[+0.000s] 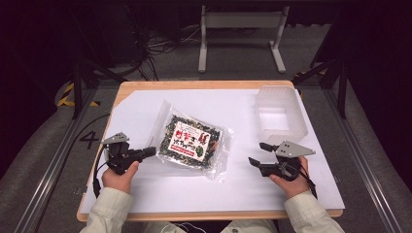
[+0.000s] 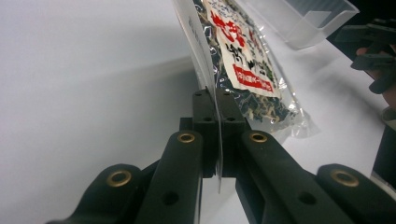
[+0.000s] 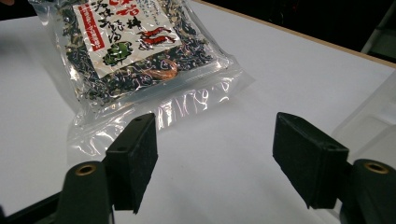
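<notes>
Left hand-held gripper [image 2: 217, 140] pinching clear edge of seaweed bag [image 1: 190, 141]; lift slowly toward plastic tub [image 1: 281, 114], supporting sagging end with spread right hand-held gripper [image 3: 215, 154].

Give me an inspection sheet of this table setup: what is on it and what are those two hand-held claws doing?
Surface: white sheet on a wooden table.
Job's things: clear packet of dark dried food, one edge lifted; clear plastic tub, nothing seen inside.
Clutter: nothing seen.
Grippers: left gripper shut on the packet's clear edge; right gripper open, near the packet without touching it.
Cables: one trails from each gripper; more lie on the floor.
Surroundings: dark room, grey frame behind the table.
</notes>
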`<state>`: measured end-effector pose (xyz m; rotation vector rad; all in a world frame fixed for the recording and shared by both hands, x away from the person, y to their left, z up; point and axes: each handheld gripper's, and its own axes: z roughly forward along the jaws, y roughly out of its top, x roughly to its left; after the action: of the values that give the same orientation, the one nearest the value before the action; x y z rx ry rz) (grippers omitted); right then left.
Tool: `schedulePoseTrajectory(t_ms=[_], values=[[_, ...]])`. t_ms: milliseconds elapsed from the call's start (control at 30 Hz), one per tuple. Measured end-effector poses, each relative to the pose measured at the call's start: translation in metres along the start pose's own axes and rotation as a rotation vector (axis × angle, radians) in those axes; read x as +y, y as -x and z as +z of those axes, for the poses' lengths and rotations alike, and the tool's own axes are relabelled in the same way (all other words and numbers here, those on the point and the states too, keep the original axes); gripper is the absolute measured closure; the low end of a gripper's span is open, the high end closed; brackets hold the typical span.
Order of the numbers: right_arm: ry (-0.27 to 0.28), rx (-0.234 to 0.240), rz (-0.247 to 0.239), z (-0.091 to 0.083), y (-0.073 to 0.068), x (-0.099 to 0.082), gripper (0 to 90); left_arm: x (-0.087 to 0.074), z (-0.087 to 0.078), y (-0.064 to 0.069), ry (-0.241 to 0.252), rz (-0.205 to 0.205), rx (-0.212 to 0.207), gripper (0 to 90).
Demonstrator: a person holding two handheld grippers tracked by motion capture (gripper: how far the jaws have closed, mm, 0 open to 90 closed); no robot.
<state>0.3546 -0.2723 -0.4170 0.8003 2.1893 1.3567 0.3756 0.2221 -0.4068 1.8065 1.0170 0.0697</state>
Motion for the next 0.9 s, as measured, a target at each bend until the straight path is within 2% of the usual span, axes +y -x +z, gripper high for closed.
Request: schedulePoseTrajectory(t_ms=[133, 167, 333, 533, 733, 800, 900], values=[[0.020, 0.017, -0.017, -0.002, -0.002, 0.005, 36.1, 0.012, -0.008, 0.016, 0.035, 0.057, -0.021, 89.5], [0.020, 0.017, -0.017, -0.002, -0.002, 0.005, 36.1, 0.012, -0.008, 0.016, 0.035, 0.057, -0.021, 89.4], [0.053, 0.033, -0.028, -0.008, -0.003, 0.013, 39.2, 0.028, -0.023, 0.036, 0.072, 0.124, -0.058, 89.5], [0.086, 0.035, -0.029, -0.015, -0.003, 0.022, 40.1, 0.051, -0.044, 0.066, 0.108, 0.240, -0.091, 89.6], [0.111, 0.053, -0.036, -0.020, -0.006, 0.030, 41.6, 0.066, -0.056, 0.089, 0.076, 0.343, -0.041, 89.6], [0.119, 0.056, -0.037, -0.021, -0.007, 0.034, 42.0, 0.070, -0.059, 0.093, 0.075, 0.369, -0.032, 89.6], [0.135, 0.061, -0.037, -0.023, -0.008, 0.038, 42.1, 0.077, -0.064, 0.099, 0.080, 0.384, -0.029, 89.7]])
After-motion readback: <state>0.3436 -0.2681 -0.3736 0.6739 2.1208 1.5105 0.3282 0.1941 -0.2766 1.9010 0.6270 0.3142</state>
